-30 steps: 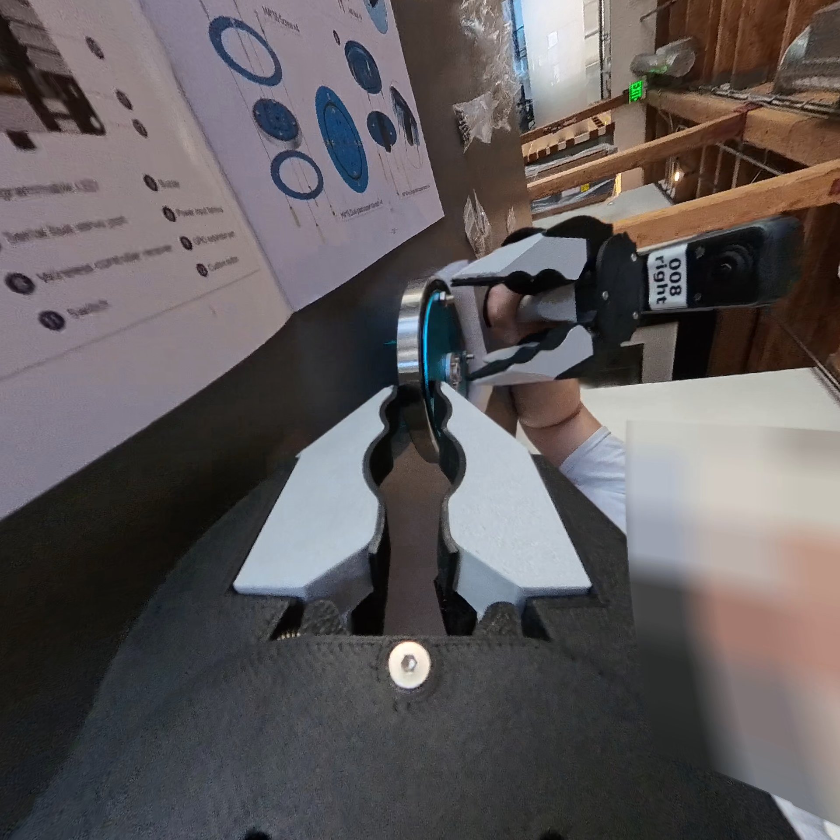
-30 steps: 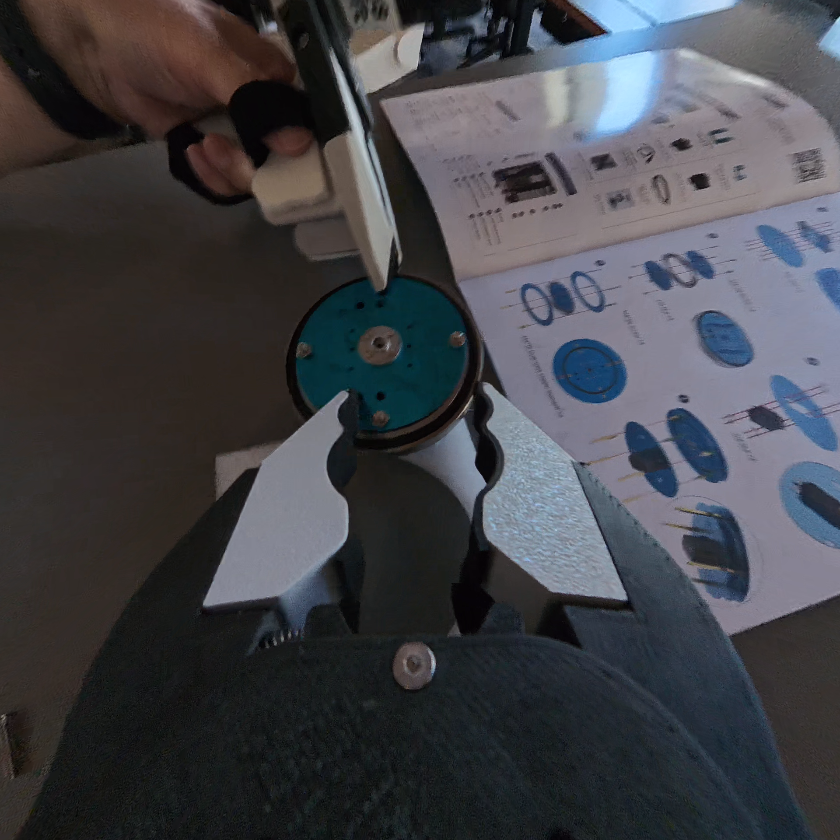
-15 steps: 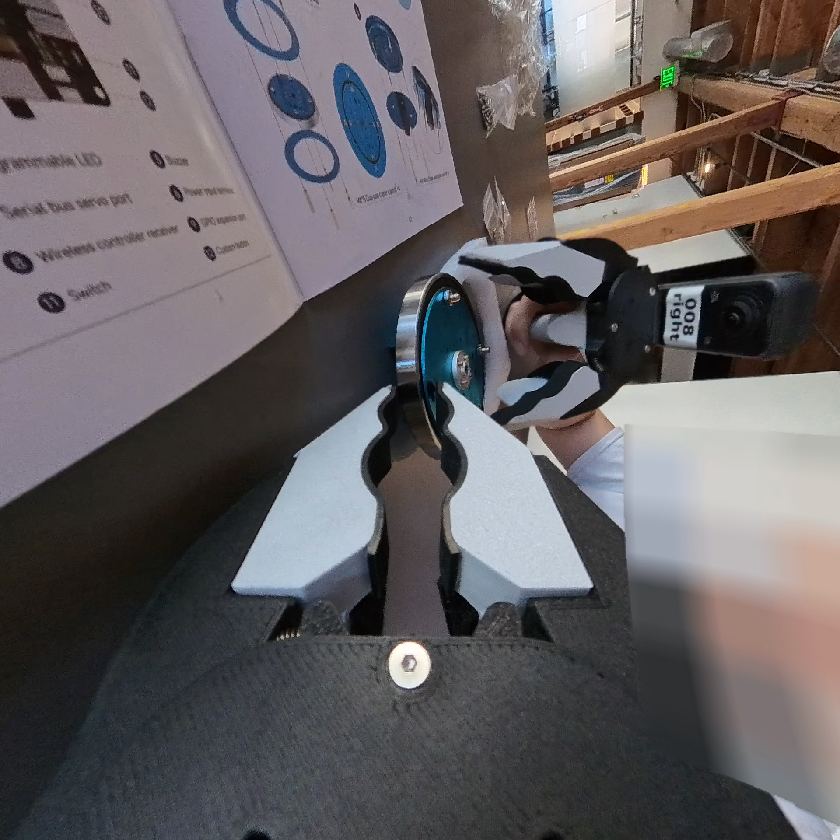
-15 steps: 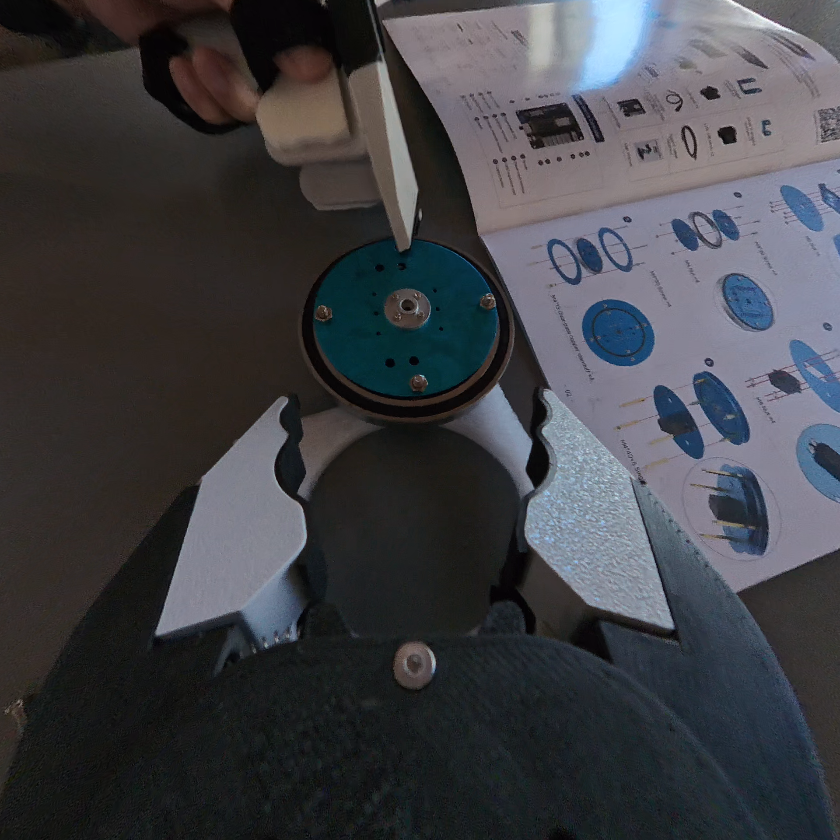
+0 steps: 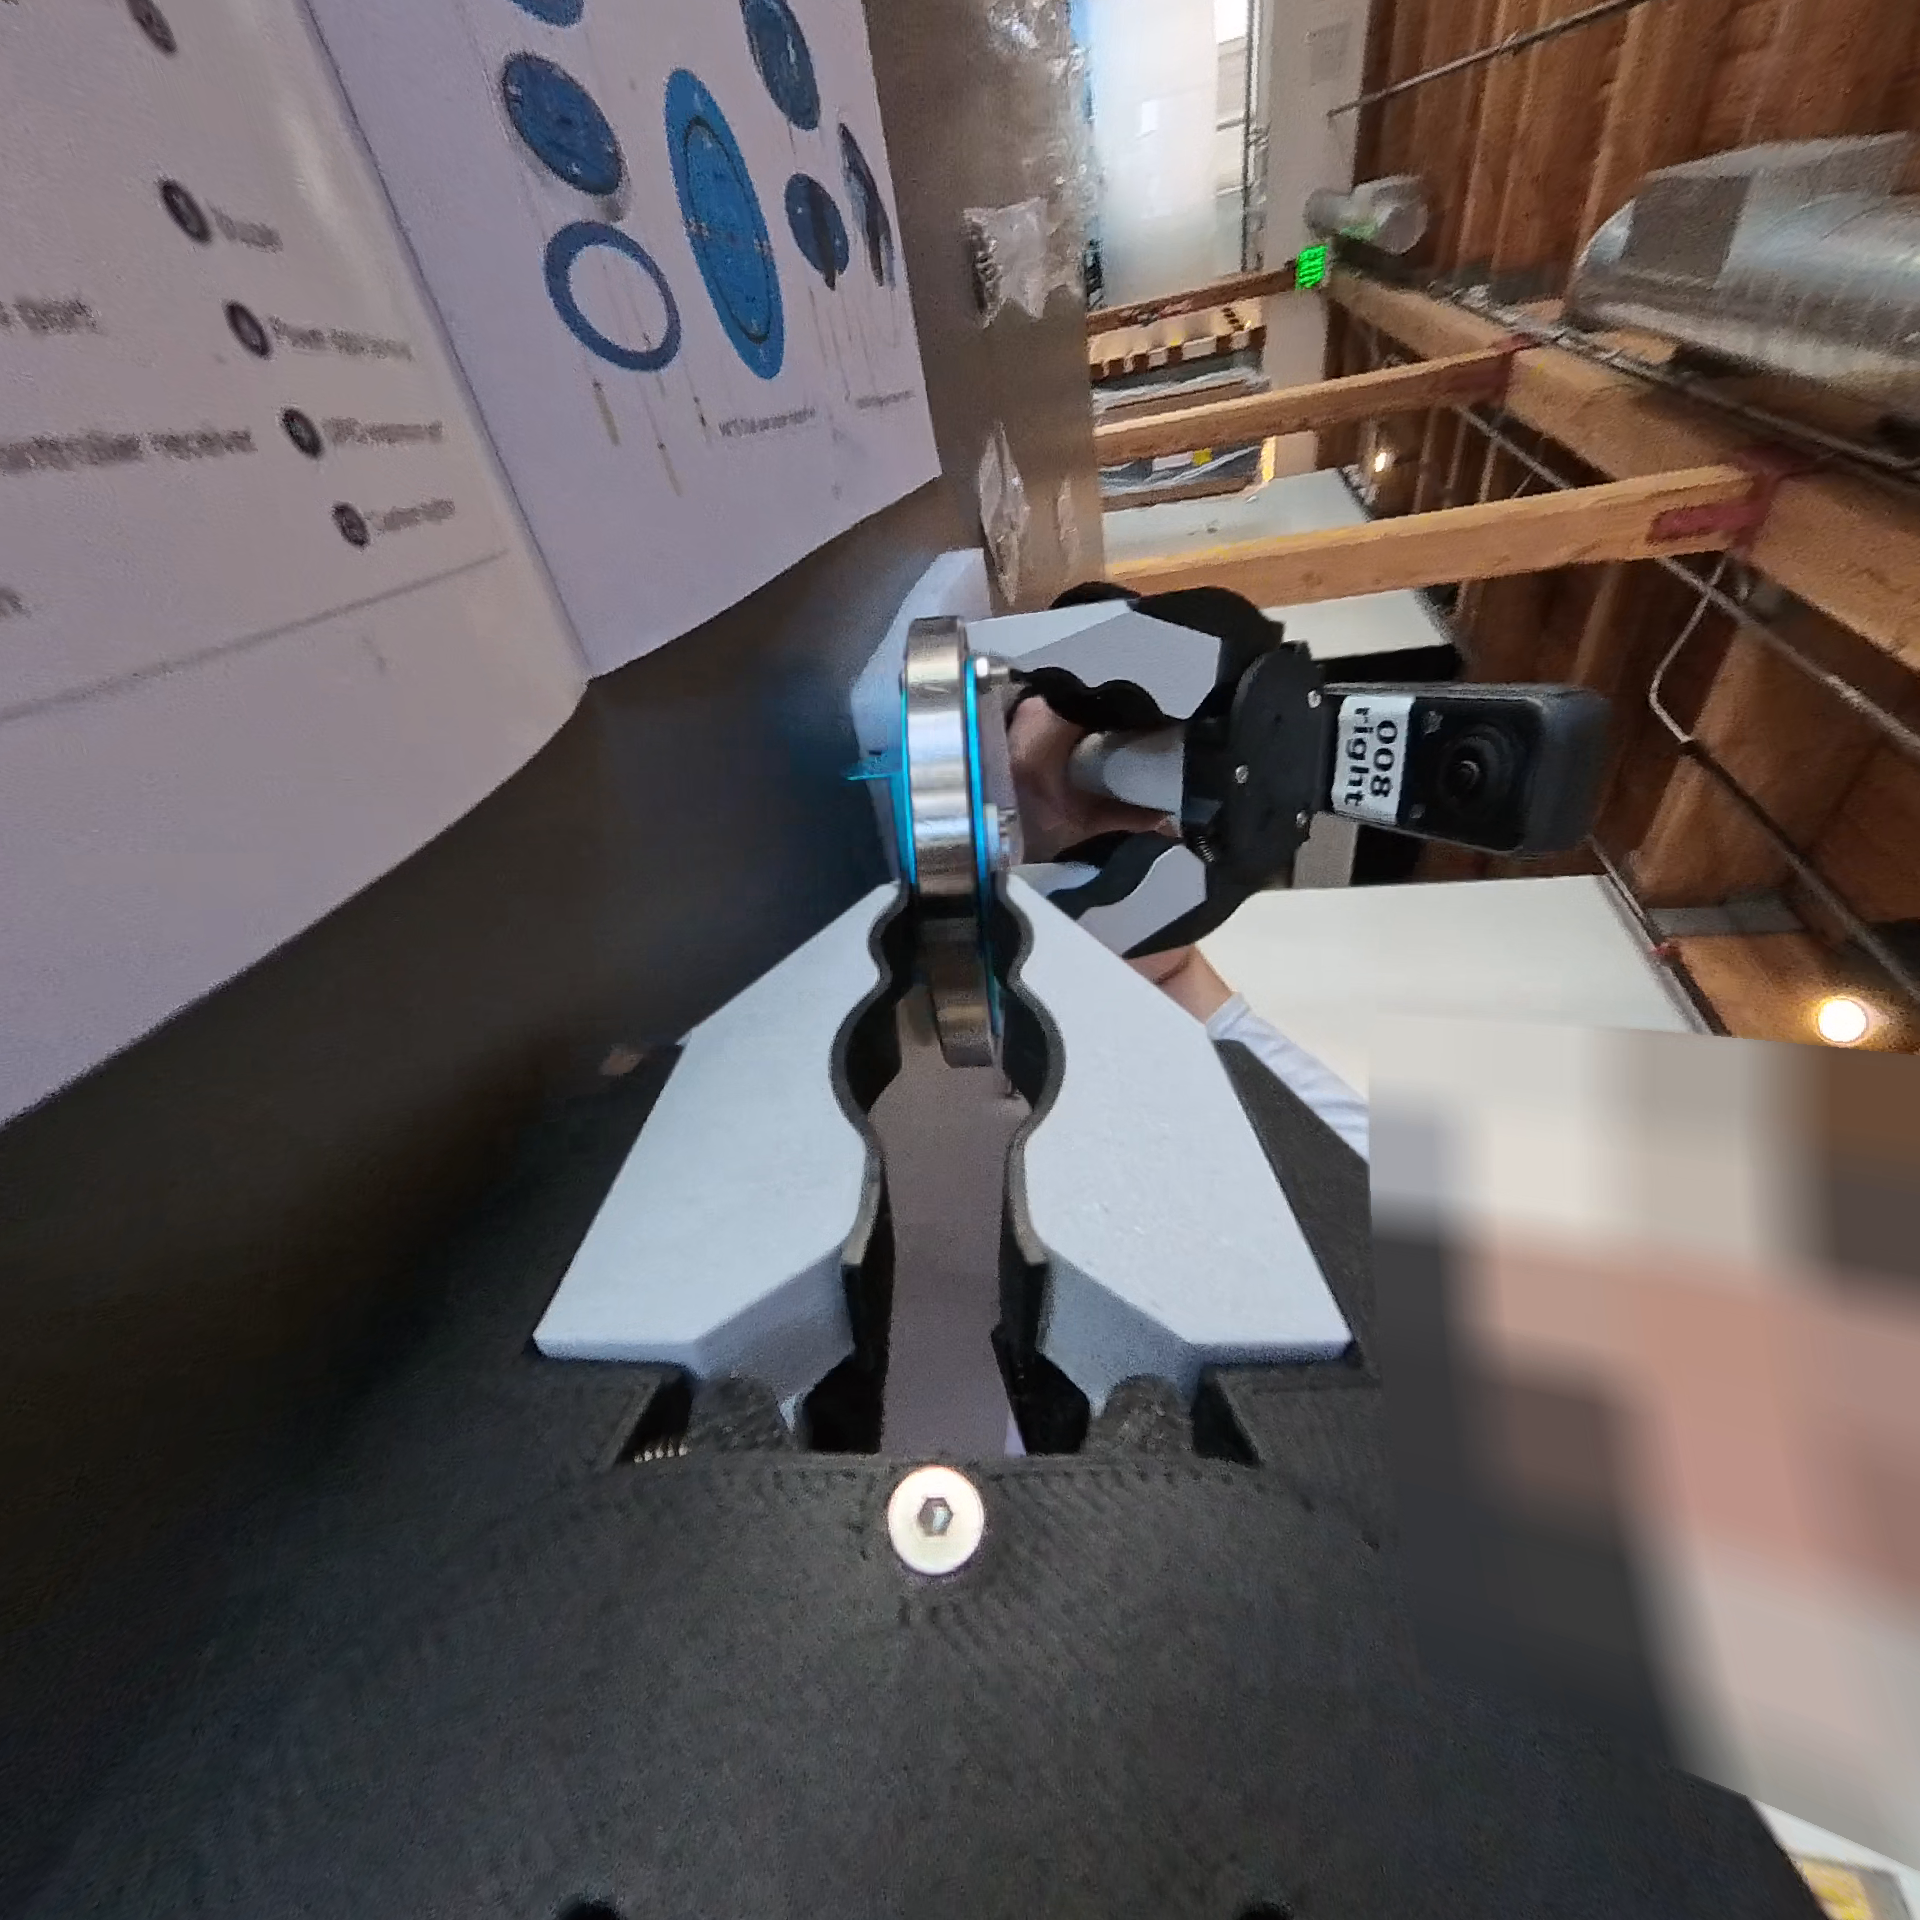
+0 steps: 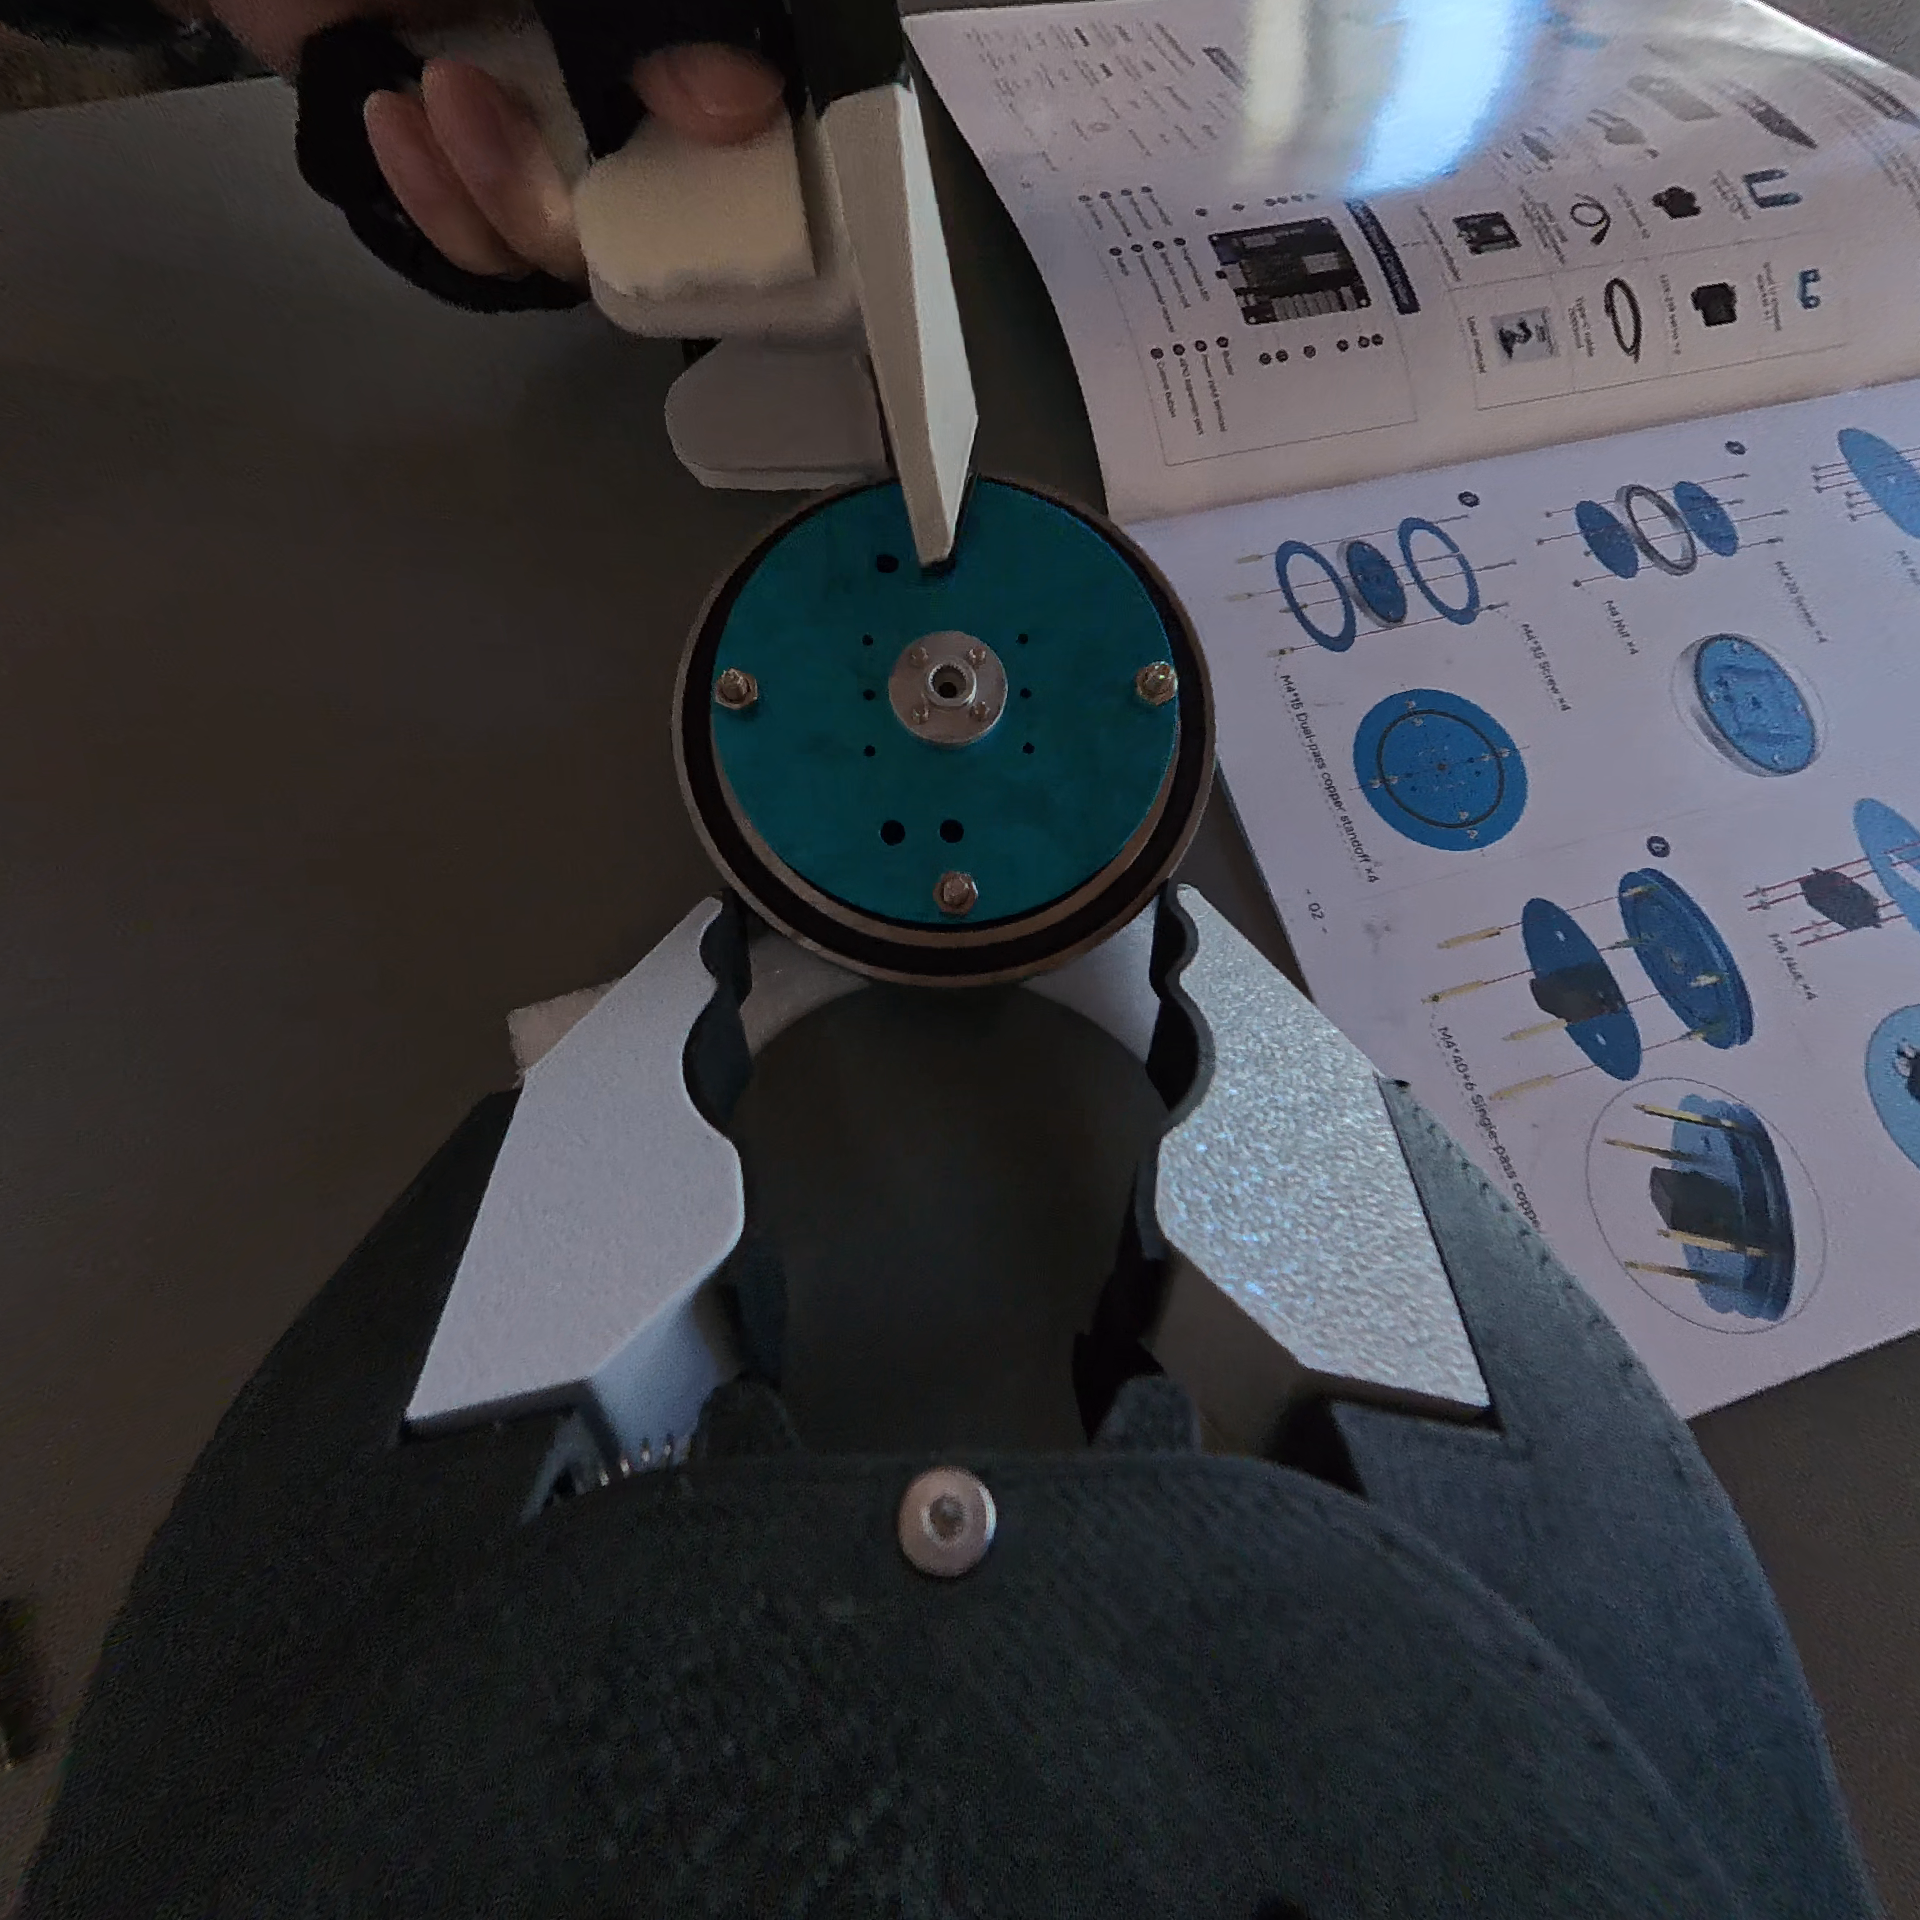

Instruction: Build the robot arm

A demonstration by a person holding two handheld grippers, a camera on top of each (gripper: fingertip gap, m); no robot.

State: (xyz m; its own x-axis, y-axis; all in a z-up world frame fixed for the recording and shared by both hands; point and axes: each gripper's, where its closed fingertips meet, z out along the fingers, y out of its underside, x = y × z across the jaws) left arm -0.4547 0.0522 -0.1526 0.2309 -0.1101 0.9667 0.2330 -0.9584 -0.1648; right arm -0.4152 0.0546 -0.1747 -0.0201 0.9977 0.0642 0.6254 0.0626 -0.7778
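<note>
A round disc with a teal-blue face, a small metal hub and a steel outer ring lies on a white base piece on the dark table. My left gripper is shut on the disc's rim. In the right wrist view the left gripper comes in from the top, one white finger lying over the blue face. My right gripper is open wide, its tips flanking the disc's near edge without clamping it. The right gripper also shows in the left wrist view, facing the blue face.
An open instruction booklet with blue part drawings lies on the table right of the disc; it also shows in the left wrist view. A hand holds the left gripper. Small plastic bags lie farther off on the dark table. About 6 centimeters separates my left fingertips from my right.
My right gripper opened wider, drew back a little, then came in again so its tips flank the disc. My left gripper kept its hold on the rim.
</note>
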